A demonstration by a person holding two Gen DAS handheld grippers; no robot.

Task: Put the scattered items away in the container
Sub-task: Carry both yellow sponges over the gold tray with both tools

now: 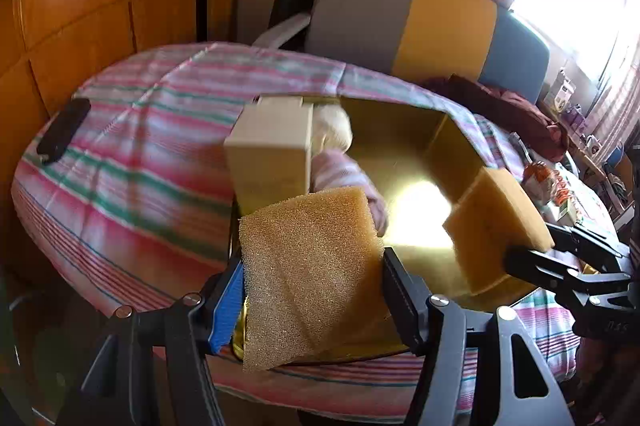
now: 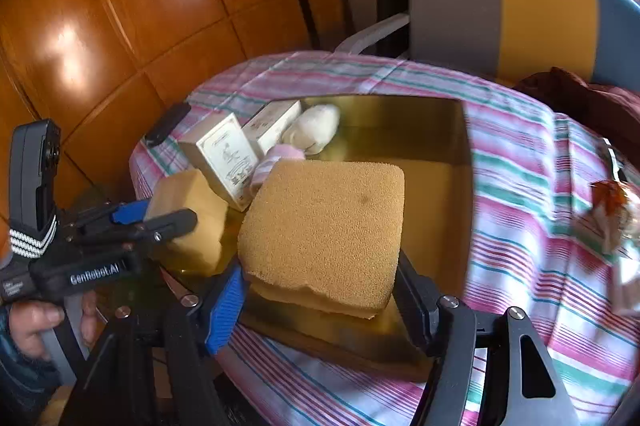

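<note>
Low in the middle of both wrist views, each gripper carries a sponge over the gold box. The left gripper (image 1: 312,278) has its fingers clamped on the sides of a coarse tan sponge (image 1: 308,266), which sits tilted above the near left corner of the gold box (image 1: 404,130). The right gripper (image 2: 320,278) is likewise clamped on a thicker square sponge (image 2: 324,230), held flat over the near edge of the box.

Toward the upper left of the box floor lie two pale cartons (image 2: 224,154), a cream rolled sock (image 2: 314,128) and a pink striped sock (image 2: 276,162), so part of the tidying looks done. At the far right of the right wrist view, an orange-and-white wrapper (image 2: 612,214) lies out on the striped bedcover (image 2: 540,186), and a dark flat object (image 1: 62,130) lies on the cover at the left of the left wrist view; whether either belongs in the box I cannot tell.

The step in hand appears to be the drop-off. Next, each sponge probably needs lowering onto the bare floor at the right and near side of the box, clear of the cartons, before the fingers part. The two grippers sit close together, so releasing one at a time would likely avoid a knock.
</note>
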